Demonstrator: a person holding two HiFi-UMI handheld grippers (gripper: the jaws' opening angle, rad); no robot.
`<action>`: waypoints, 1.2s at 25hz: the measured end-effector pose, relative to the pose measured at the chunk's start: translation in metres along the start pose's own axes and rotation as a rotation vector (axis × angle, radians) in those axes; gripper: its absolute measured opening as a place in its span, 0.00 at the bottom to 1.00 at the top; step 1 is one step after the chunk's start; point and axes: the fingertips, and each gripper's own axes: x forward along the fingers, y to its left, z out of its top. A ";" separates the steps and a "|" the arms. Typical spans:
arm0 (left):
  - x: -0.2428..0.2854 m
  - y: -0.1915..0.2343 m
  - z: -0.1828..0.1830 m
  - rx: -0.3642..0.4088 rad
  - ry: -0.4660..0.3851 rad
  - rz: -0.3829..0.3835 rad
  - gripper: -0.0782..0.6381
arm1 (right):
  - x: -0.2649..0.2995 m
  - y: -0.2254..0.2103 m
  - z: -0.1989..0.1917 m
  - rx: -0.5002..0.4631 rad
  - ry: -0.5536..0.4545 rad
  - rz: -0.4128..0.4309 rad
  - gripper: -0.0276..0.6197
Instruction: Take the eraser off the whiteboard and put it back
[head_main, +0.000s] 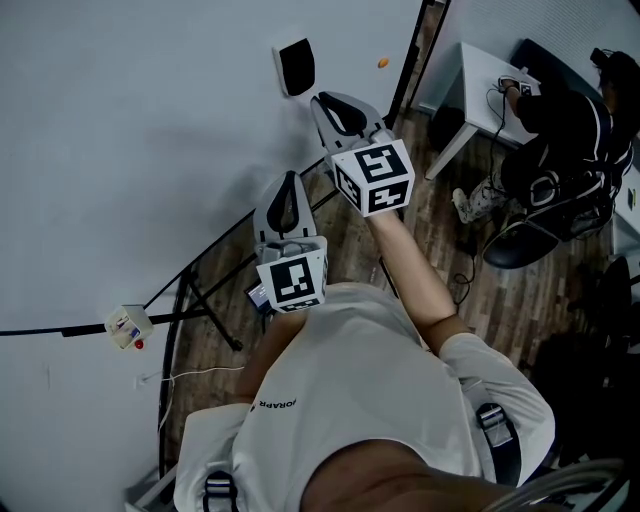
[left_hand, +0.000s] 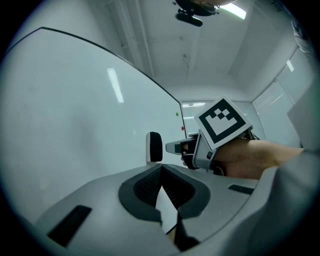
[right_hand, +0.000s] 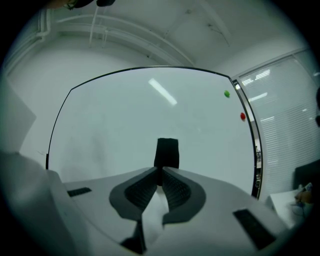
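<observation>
Eraser (right_hand: 167, 152), a black block on the white whiteboard (head_main: 150, 150), may get knocked off: right gripper (right_hand: 161, 172), jaws together and empty like left gripper's (left_hand: 161, 170), sits just short of it.

The head view is taken from above the person's head and is directed steeply down. The whiteboard (head_main: 150, 150) fills its left and the floor (head_main: 420, 200) its right.

The left gripper view is taken from the left gripper (head_main: 291, 182), held nearer the person. It is directed along the whiteboard, which is seen obliquely at the left.

The right gripper view is taken from the right gripper (head_main: 330, 103), held farther forward. It is faced almost squarely at the whiteboard from close by.

The eraser (right_hand: 167, 152) and the whiteboard are shared by all three views. The right gripper is also recorded, side-on, in the left gripper view.
</observation>
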 end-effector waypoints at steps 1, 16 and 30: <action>0.000 0.000 0.000 0.000 -0.001 0.001 0.11 | -0.002 0.001 0.000 0.001 -0.002 0.001 0.10; 0.001 0.000 0.007 0.003 -0.025 -0.006 0.11 | -0.018 0.006 -0.007 -0.012 -0.016 -0.009 0.06; -0.002 -0.001 0.010 0.028 -0.018 -0.016 0.11 | -0.048 0.016 -0.012 0.007 -0.048 0.004 0.06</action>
